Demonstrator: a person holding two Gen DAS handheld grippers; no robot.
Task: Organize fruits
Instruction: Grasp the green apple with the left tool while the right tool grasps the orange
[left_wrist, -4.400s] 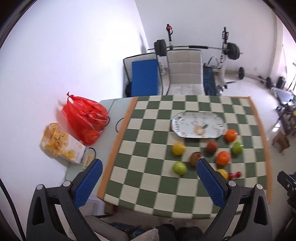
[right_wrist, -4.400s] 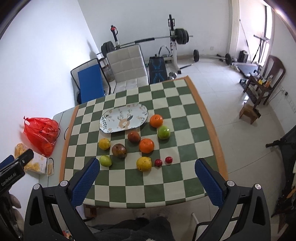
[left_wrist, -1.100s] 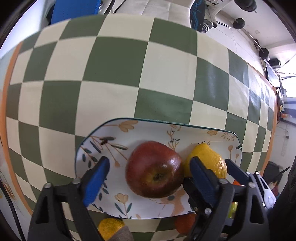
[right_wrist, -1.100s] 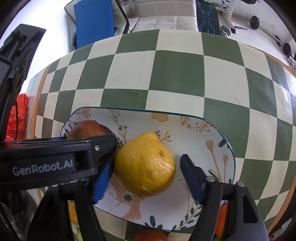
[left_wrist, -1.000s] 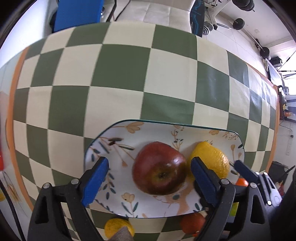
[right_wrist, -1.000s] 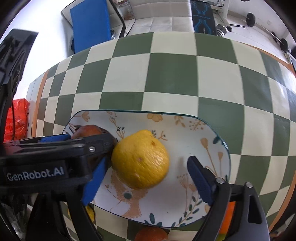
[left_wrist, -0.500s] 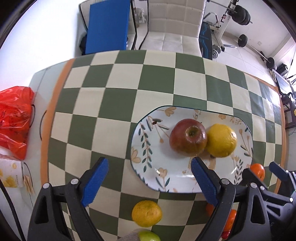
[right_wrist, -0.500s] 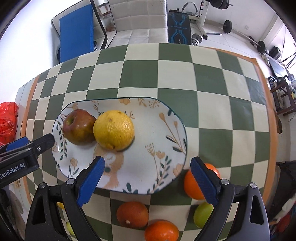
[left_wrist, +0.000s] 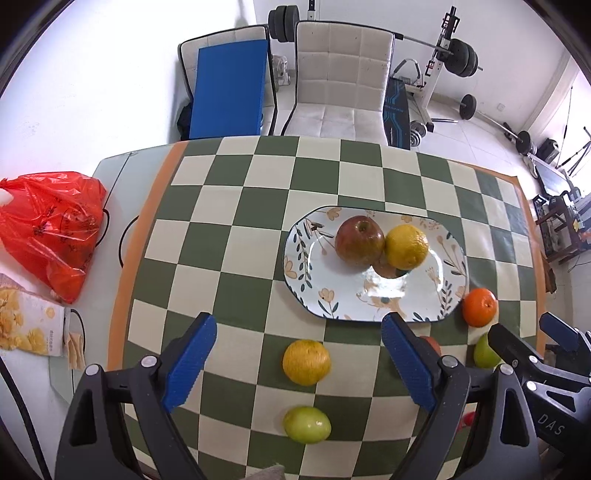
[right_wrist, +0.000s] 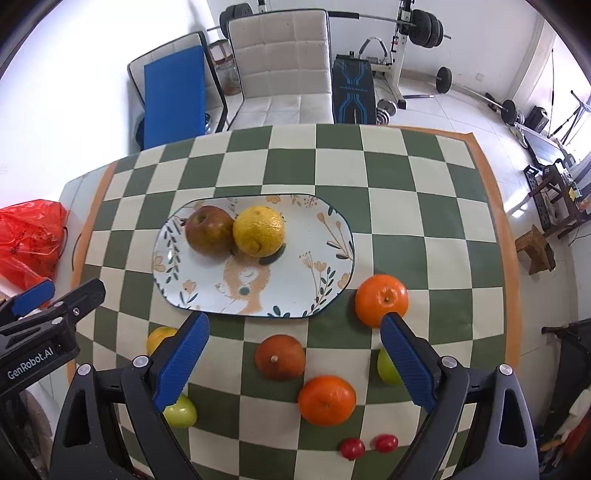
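i see oval floral plate (right_wrist: 325, 236) flat on checkered cloth, holding red-brown apple (right_wrist: 208, 229), stem dimple up, touching yellow citrus (right_wrist: 259, 231) on its right. rest of fruit loose on cloth near plate's front edge: orange (right_wrist: 382, 300) just off plate's right end, dark orange-brown fruit (right_wrist: 280, 357), second orange (right_wrist: 327, 400), green fruit (right_wrist: 386, 365) partly hidden, yellow-orange fruit (left_wrist: 306, 362), green fruit (left_wrist: 306, 424) nearer me, two small red fruits (right_wrist: 368, 446) side by side at front.
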